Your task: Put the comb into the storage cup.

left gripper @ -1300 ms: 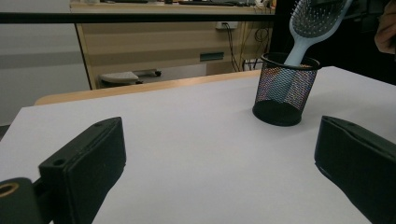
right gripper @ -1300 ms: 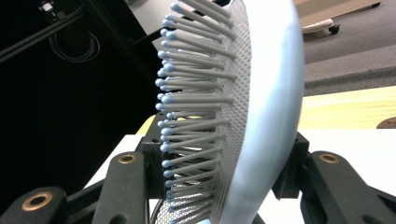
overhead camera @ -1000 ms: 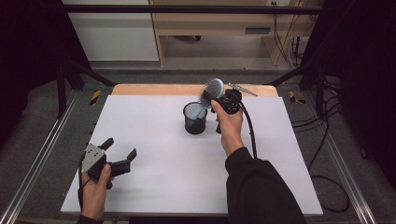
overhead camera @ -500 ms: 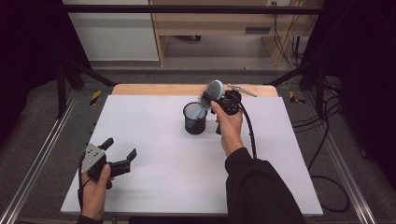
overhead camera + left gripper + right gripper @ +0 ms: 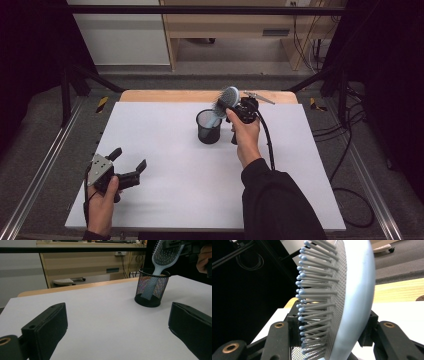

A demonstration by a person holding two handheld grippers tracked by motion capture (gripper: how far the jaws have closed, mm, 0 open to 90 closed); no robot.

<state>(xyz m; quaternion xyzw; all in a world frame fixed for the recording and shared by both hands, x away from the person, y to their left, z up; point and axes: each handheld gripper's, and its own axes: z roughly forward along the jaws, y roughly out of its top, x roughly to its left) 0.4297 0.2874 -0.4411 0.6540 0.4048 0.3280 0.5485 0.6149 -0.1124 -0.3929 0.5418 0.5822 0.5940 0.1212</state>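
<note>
A: From the high view, your right tool [image 5: 234, 107] is clamped on the head of the pale blue hairbrush [image 5: 226, 100], and the handle already dips into the black mesh cup [image 5: 208, 127] near the far middle of the white surface [image 5: 165, 125]. Your left tool [image 5: 127, 169] rests low at the near left, jaws spread, holding nothing.

B: And from the left gripper view?

A: The brush [image 5: 163, 255] leans in the cup [image 5: 152, 287], handle down inside the mesh, head up and tilted toward your right hand [image 5: 203, 258]. I judge the cup is light and could slide or tip if you push sideways, so lower straight down.

B: What about the grip itself?

A: In the right gripper view, your two black jaws close on the head [image 5: 352, 290], one against the smooth back, the other on the bristle side. The bristles [image 5: 317, 297] will flex, so that side gives a soft, springy hold; the plastic back is stiff but likely slick. I can't quite tell whether the pad reaches the cushion or only the pins. The brush looks light and hardly fragile; the neck below the head would be a firmer hold.
</note>
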